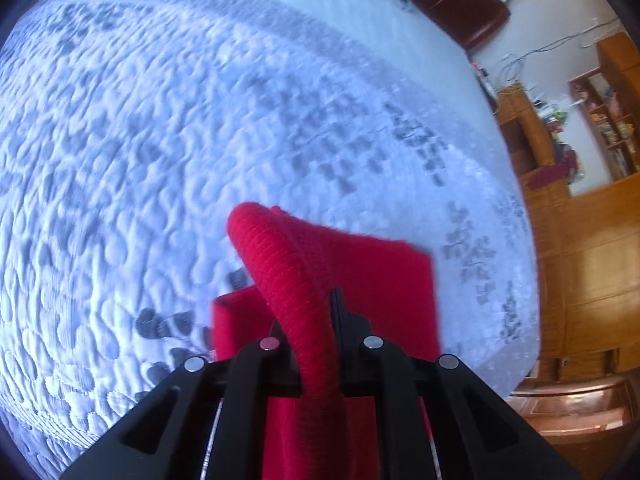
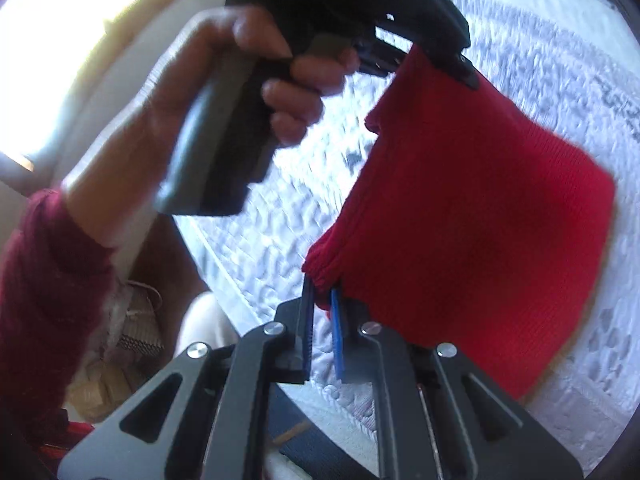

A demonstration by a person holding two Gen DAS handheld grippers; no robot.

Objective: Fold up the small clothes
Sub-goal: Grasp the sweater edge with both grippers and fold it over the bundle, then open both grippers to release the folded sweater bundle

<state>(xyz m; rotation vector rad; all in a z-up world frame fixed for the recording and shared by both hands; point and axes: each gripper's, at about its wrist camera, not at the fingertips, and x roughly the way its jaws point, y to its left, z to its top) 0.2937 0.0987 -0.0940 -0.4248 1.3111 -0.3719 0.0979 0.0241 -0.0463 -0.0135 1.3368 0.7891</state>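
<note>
Left wrist view: our left gripper (image 1: 316,320) has its jaws closed on the ribbed hem of the red knit garment (image 1: 384,276), which hangs forward over the quilted bed (image 1: 160,140).

Right wrist view: our right gripper (image 2: 320,300) pinches another corner. The garment's held edge spans both grippers; open bedspread lies beyond, the bed edge near us.

Looks like I'm in someone's bedroom: white quilted bedspread with grey stitching (image 1: 200,140), cluttered orange-brown wooden shelves (image 1: 608,128) beyond its edge.
</note>
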